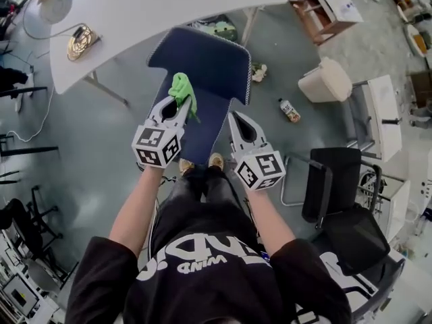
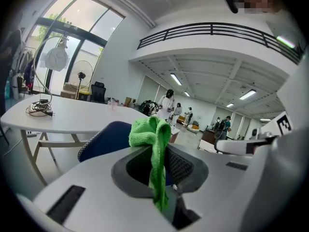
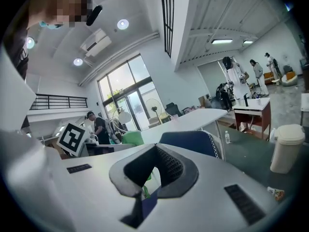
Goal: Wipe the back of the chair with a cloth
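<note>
We've got the green cloth (image 1: pixel 181 90) pinched tight in the left gripper (image 1: pixel 179 106), bunched past its tips to lead the wipe, right over the blue chair (image 1: pixel 216 66). The right gripper (image 1: pixel 237 121) hangs alongside, jaws closed on nothing, likely just keeping clear.

White curved table (image 1: pixel 169 5), small bottle (image 1: pixel 289 110) on grey floor (image 1: pixel 88 154), cream bin (image 1: pixel 325 81), black chair (image 1: pixel 337 174) at right

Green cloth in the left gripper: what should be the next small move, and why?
Probably press the green cloth, which the left gripper clamps in its jaws, flat against the blue chair back; it sits over that surface, but contact is unclear.
</note>
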Motion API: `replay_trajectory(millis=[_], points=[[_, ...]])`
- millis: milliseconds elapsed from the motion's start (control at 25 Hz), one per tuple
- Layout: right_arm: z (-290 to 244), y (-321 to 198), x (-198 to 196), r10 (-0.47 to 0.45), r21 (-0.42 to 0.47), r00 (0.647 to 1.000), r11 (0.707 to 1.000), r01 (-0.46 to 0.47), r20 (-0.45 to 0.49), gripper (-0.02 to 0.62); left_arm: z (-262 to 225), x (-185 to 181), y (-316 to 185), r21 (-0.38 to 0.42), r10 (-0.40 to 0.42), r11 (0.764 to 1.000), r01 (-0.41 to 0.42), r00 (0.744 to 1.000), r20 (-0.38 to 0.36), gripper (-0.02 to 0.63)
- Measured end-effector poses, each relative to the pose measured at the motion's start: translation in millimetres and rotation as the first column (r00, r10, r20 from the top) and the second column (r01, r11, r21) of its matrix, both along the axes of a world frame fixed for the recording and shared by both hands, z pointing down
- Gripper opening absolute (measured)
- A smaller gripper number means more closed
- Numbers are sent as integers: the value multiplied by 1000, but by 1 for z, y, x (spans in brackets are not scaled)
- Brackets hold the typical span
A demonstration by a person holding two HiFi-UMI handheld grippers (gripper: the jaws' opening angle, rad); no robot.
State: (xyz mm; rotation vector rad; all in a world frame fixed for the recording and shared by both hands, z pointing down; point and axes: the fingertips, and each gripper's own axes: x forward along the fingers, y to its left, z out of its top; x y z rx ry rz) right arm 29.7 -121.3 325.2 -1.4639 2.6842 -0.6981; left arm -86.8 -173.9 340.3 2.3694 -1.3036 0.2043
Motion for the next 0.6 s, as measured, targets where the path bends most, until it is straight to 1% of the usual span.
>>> replay_trajectory(millis=[160, 360, 520, 600], points=[[-20, 8, 6, -26, 14, 1000, 1000, 26, -4, -11, -34, -1, 22, 34, 9, 999, -10, 1000, 6, 57], [-42, 17, 9, -42, 20, 999, 999, 42, 0, -11, -72, -13, 40, 82, -16, 997, 16, 1000, 1, 57], [-67, 20, 14, -36, 56, 999, 998, 35, 15, -11, -97, -21, 49, 114, -38, 993, 42, 999, -39, 57], [-78, 20, 8, -44, 82, 999, 996, 44, 6, -11, -108, -27, 53, 134, -39, 990, 46, 998, -52, 57]])
